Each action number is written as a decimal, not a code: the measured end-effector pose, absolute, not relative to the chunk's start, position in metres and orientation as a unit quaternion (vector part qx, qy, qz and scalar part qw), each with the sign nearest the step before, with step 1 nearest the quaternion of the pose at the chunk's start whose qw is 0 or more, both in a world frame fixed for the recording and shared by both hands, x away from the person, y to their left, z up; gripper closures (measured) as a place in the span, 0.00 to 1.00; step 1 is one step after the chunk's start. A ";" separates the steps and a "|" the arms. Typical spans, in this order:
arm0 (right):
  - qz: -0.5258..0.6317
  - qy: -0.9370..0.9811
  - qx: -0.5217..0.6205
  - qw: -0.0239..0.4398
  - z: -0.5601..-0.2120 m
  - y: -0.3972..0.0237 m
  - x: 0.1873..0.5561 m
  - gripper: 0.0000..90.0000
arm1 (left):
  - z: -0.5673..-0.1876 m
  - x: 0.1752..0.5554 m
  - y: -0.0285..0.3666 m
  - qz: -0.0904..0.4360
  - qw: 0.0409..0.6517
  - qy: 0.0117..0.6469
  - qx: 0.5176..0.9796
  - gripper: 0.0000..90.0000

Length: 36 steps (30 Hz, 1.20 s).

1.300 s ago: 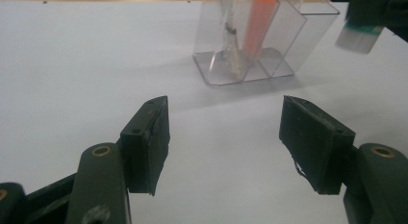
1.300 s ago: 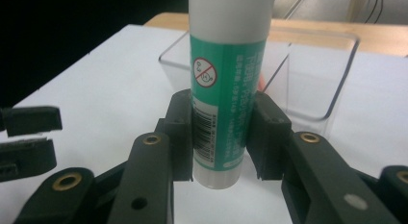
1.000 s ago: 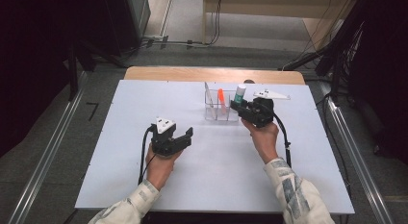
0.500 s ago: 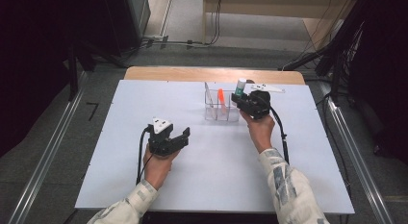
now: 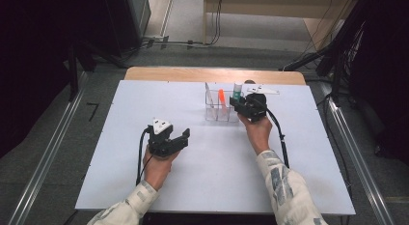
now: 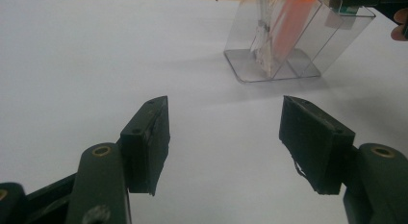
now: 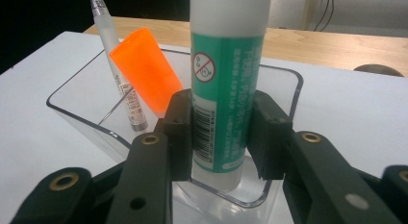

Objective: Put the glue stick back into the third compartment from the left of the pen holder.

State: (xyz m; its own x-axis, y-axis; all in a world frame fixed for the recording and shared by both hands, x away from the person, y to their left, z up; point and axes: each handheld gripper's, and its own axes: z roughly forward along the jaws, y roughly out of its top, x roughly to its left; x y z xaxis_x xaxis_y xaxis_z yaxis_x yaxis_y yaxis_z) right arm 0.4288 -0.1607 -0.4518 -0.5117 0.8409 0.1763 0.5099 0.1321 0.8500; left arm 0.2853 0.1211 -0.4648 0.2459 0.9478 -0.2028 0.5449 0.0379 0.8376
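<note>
glue stick point(image 7: 226, 80) top cropped, label perhaps unreadable

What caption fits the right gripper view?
Right gripper lowers a green-and-white glue stick into a clear plastic organiser.

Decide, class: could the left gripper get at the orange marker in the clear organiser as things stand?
Probably yes: the left gripper is open with bare table up to the organiser, and the orange marker sticks up uncovered. The right gripper works the neighbouring compartment.

lower centre of the high view: pale patterned long sleeves point(image 5: 284, 186). black left claw point(image 5: 166, 142) carries a grey three-cornered plate; black right claw point(image 5: 247, 107) trails a black cable. brass-coloured rivets dot the black jaw arms.
</note>
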 end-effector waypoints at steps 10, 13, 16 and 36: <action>0.468 0.736 0.456 0.179 -0.452 -0.160 0.428 0.64 | -0.466 0.285 0.121 0.226 0.440 0.570 0.656 0.39; 0.466 0.736 0.456 0.181 -0.451 -0.159 0.427 0.63 | -0.466 0.285 0.121 0.227 0.440 0.570 0.656 0.39; 0.467 0.736 0.453 0.186 -0.451 -0.160 0.425 0.63 | -0.465 0.285 0.121 0.227 0.440 0.571 0.655 0.39; 0.473 0.732 0.446 0.202 -0.446 -0.170 0.413 0.51 | -0.467 0.286 0.127 0.228 0.435 0.579 0.650 0.38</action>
State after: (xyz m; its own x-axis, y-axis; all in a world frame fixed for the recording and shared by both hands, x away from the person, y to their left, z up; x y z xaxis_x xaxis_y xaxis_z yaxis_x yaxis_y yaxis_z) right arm 0.4132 -0.1696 -0.4461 -0.5209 0.8442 0.1266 0.4619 0.1540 0.8735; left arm 0.2864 0.1269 -0.4674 0.2252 0.9519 -0.2079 0.5553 0.0500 0.8301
